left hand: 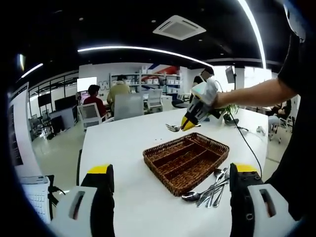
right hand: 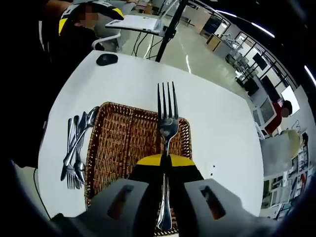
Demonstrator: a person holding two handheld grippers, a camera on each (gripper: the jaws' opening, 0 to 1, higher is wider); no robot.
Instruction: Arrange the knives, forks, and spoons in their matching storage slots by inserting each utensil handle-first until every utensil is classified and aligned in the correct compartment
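My right gripper [right hand: 165,162] clenches a fork [right hand: 167,118] above the basket [right hand: 111,148]; the left gripper [left hand: 170,182] stands released. I judge insertion is next: lower it handle-first into a slot. Remaining utensils [right hand: 76,148] lie beside the basket.

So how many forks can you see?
At least 2. One fork is pinched shut in the right tongs, above the wicker tray. Another shows its tines in the cutlery pile on the table beside the tray. More may hide in that overlapping pile.
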